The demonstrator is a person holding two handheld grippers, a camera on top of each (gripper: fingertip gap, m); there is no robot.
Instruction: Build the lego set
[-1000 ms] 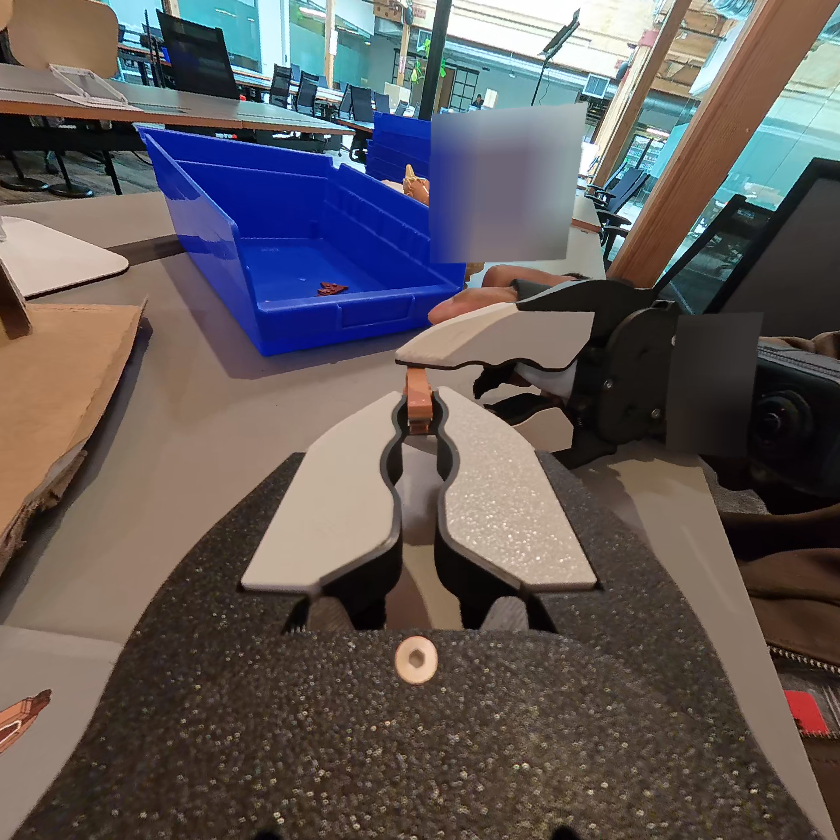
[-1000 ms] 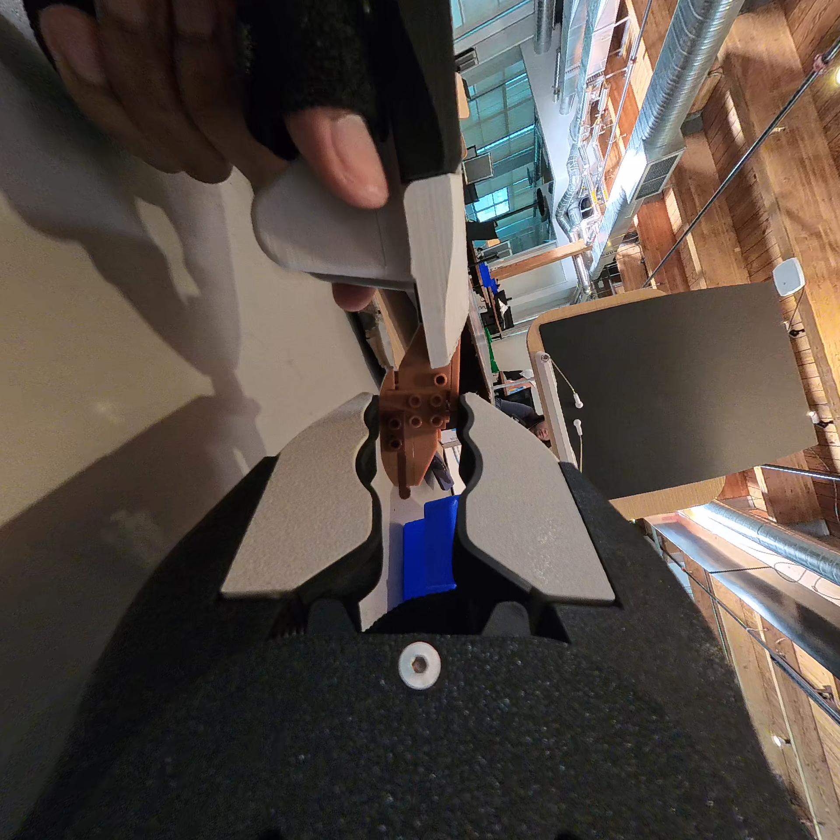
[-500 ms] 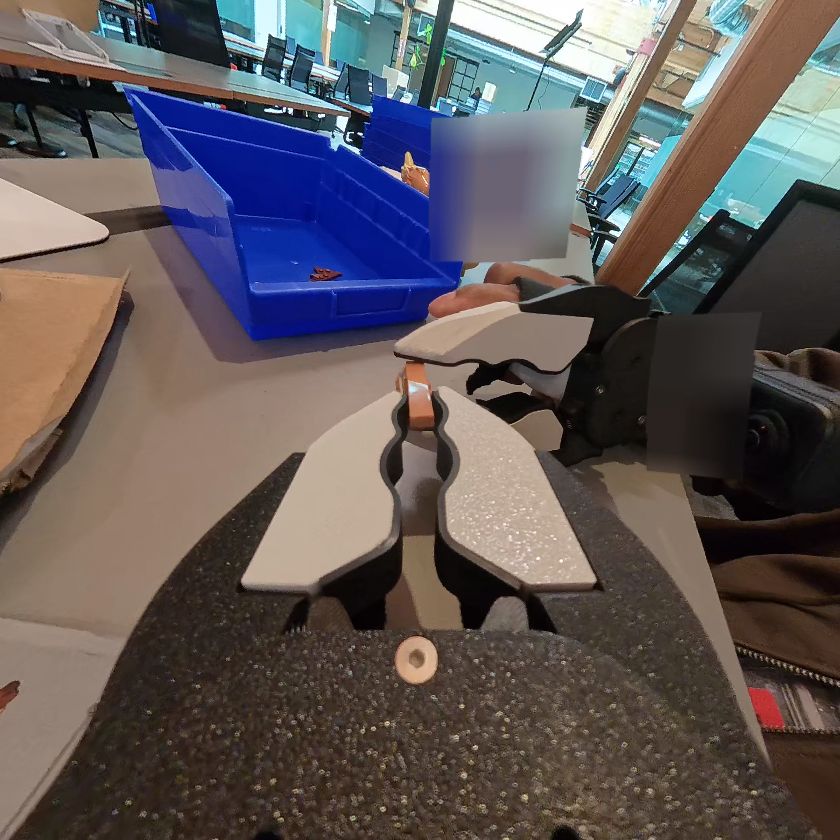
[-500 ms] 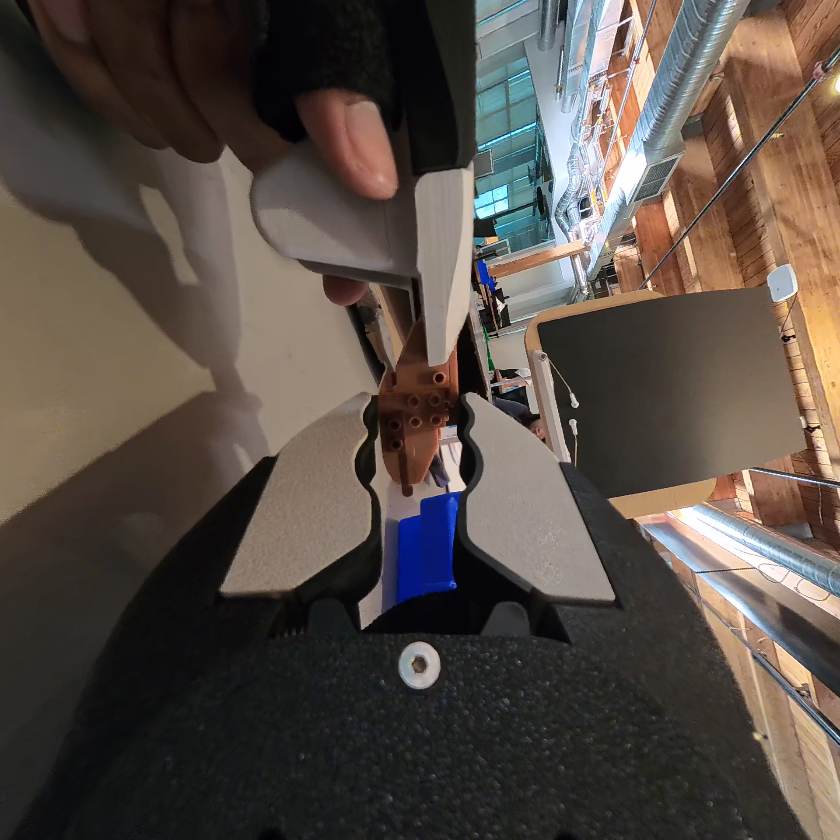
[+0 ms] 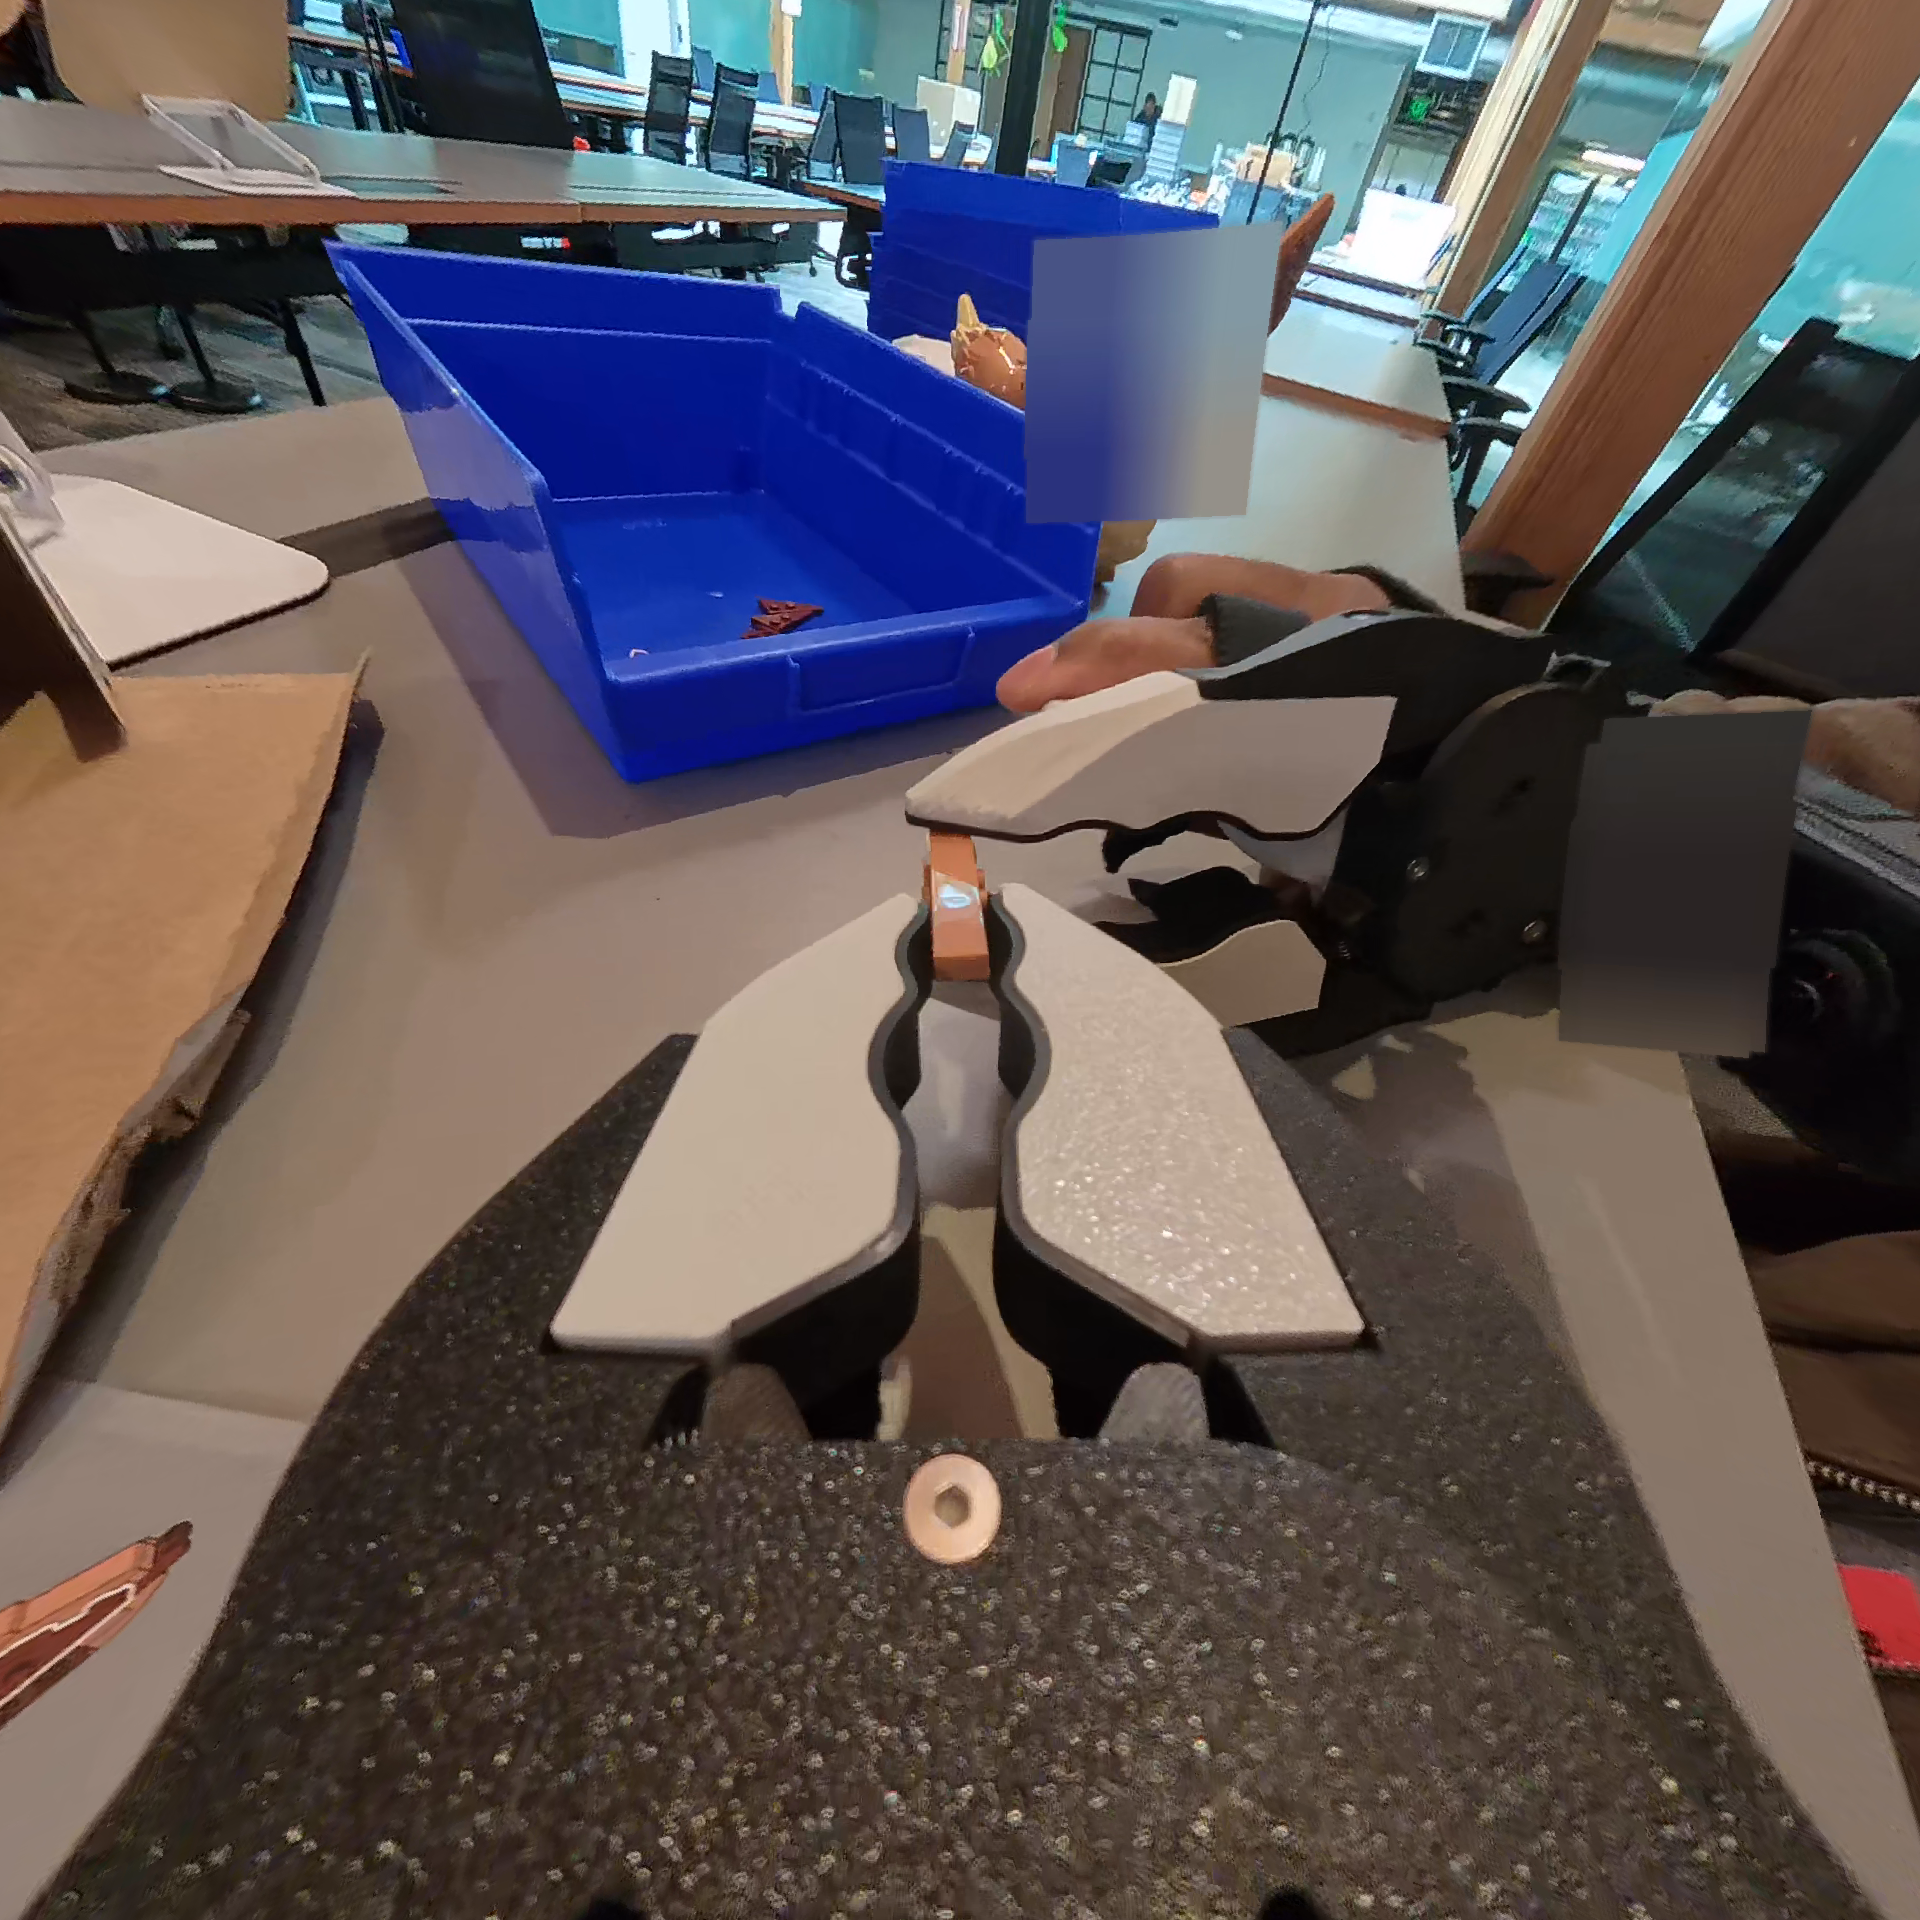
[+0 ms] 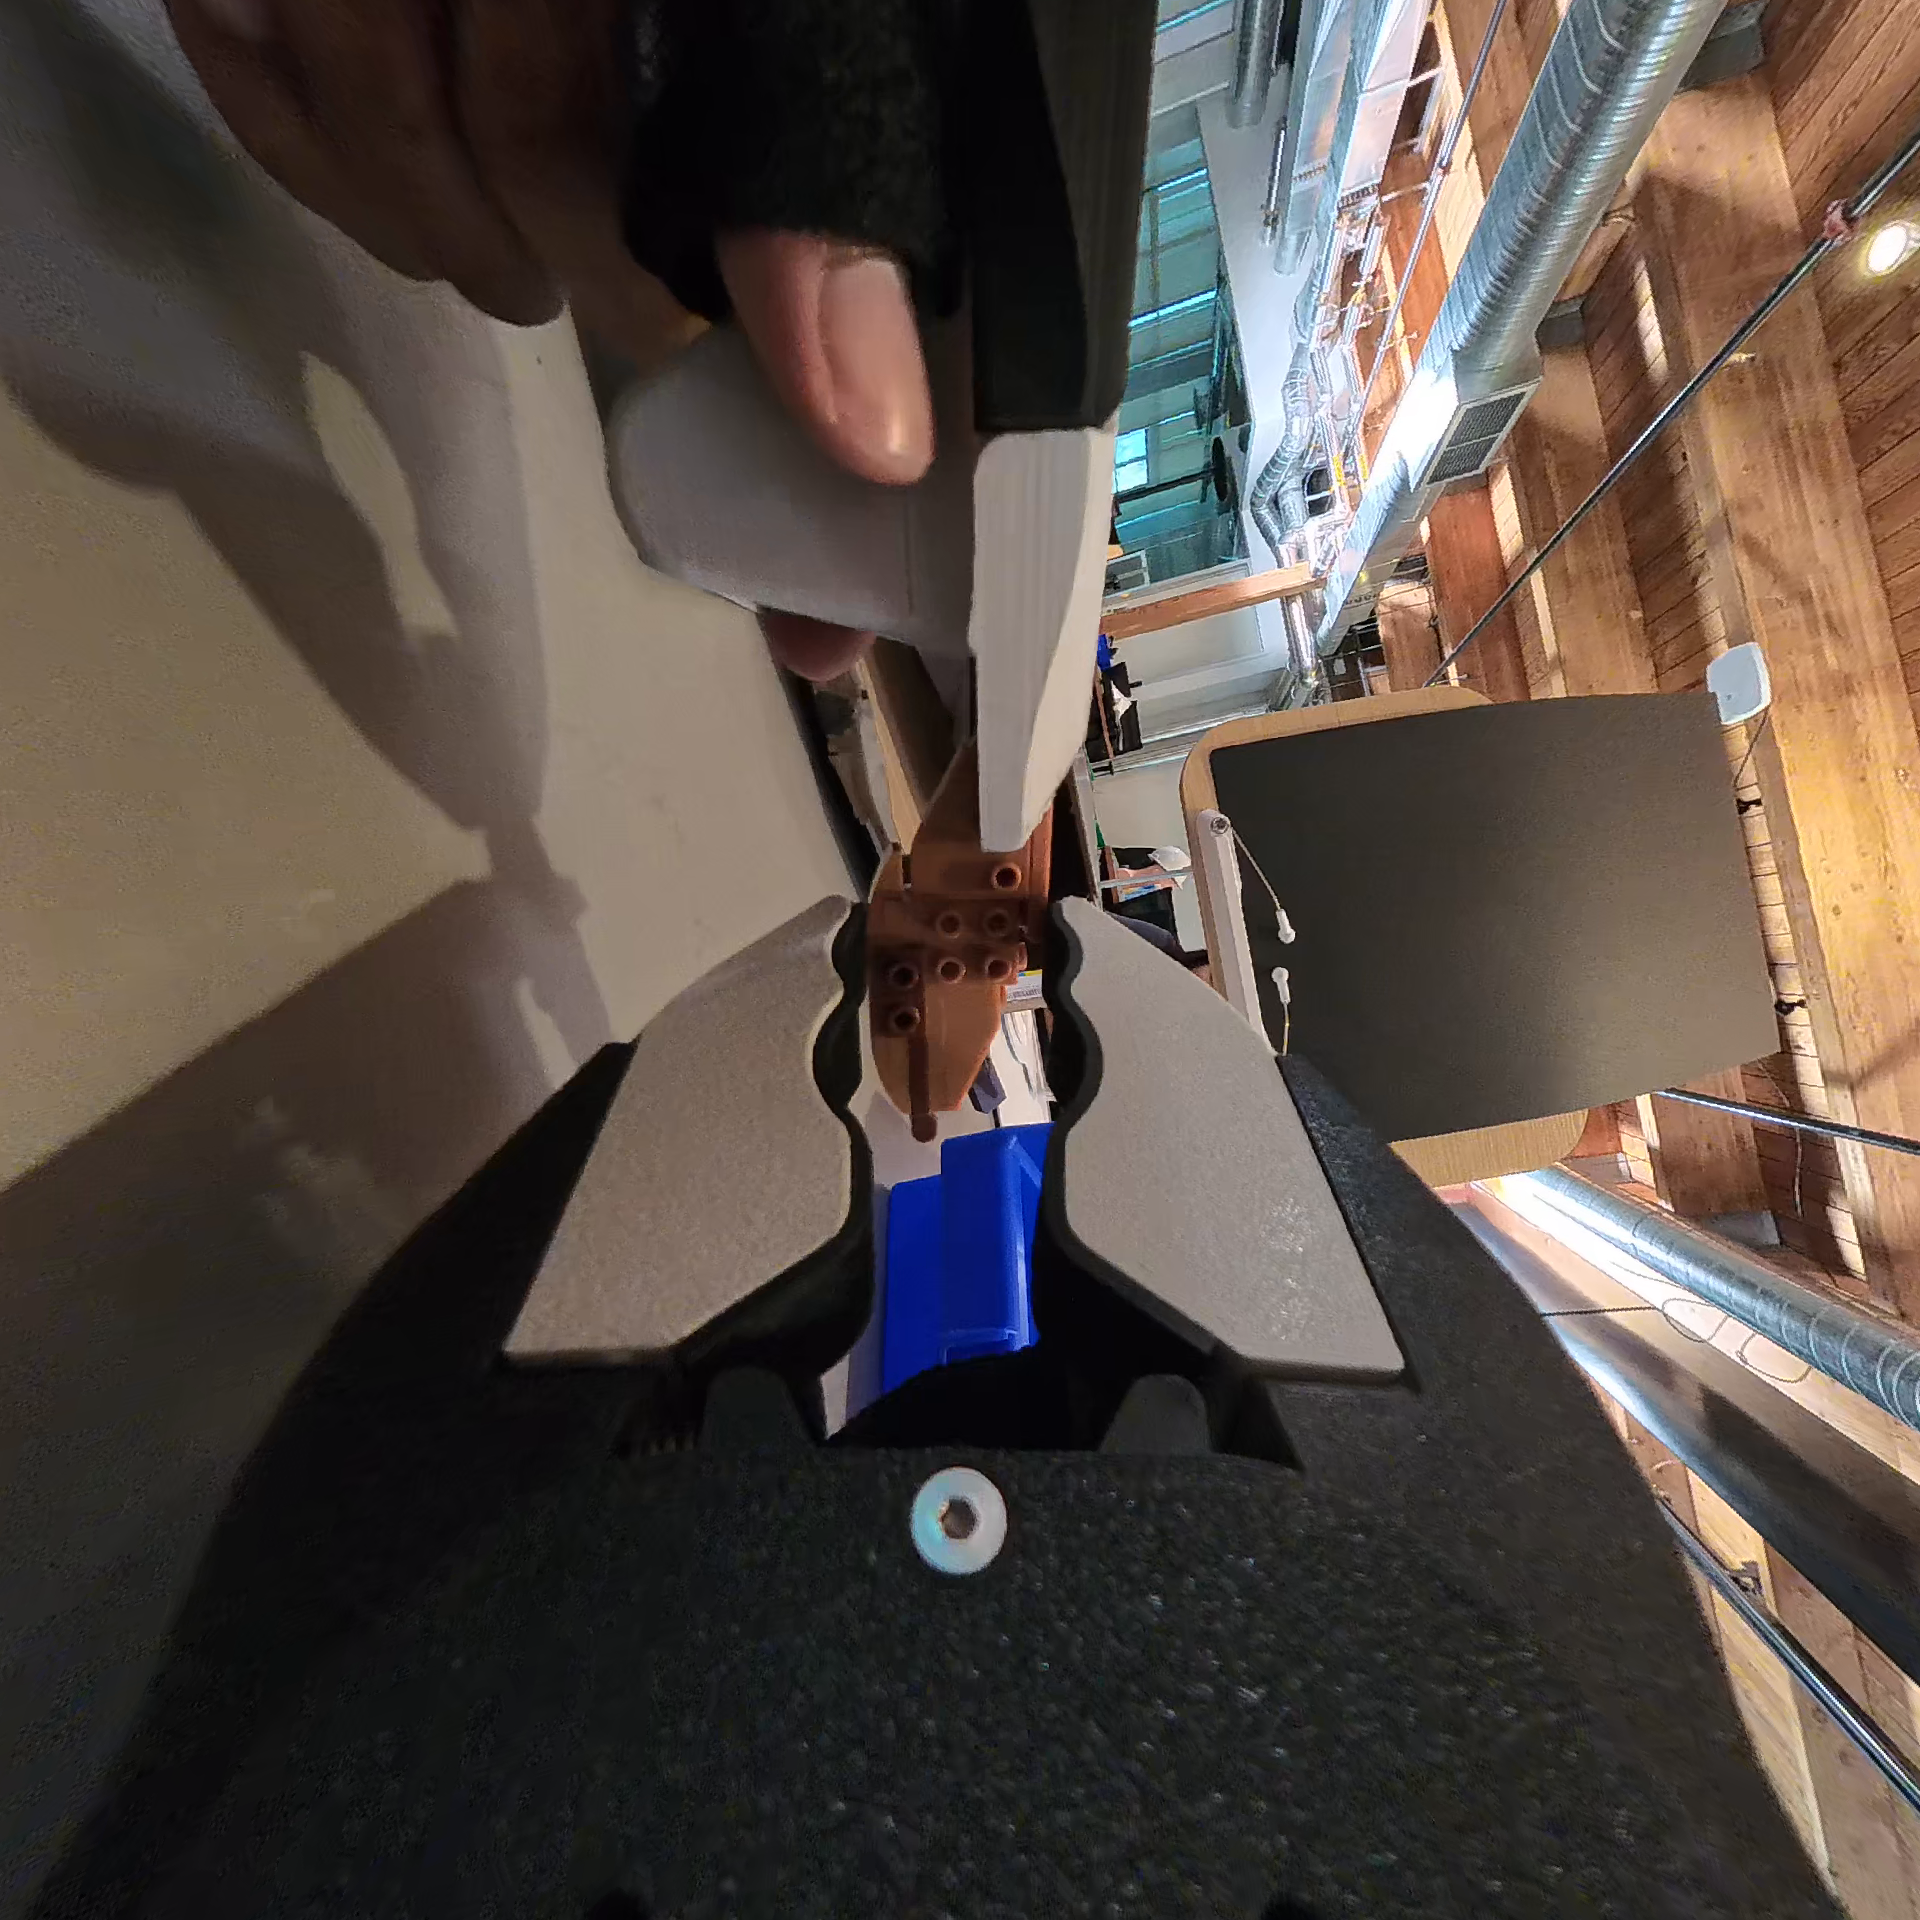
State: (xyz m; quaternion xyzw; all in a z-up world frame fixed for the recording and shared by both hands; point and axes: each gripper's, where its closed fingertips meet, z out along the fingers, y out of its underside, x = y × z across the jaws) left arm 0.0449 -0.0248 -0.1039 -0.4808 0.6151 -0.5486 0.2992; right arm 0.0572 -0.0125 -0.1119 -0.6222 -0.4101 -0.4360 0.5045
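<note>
Brown plastic brick piece (image 5: 956,914) is clamped at once by both grippers above the grey surface (image 5: 499,935): left gripper (image 5: 958,920) fingers pinch its thin edge, right gripper (image 6: 951,935) fingers press its wide studded sides. Blue bin (image 5: 665,499) sits beyond.

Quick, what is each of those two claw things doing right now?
Left gripper: closed on the thin edge of a brown plastic studded building-toy piece.
Right gripper: closed across the same piece's wider sides.

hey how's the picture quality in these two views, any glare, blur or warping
Left wrist view: sharp at the brown brick piece, small glare spot on it; straight edges of the blue bin bow from wide-angle warping. Right wrist view: rolled sideways, the hand close and soft, heavy shadows on the table.
</note>
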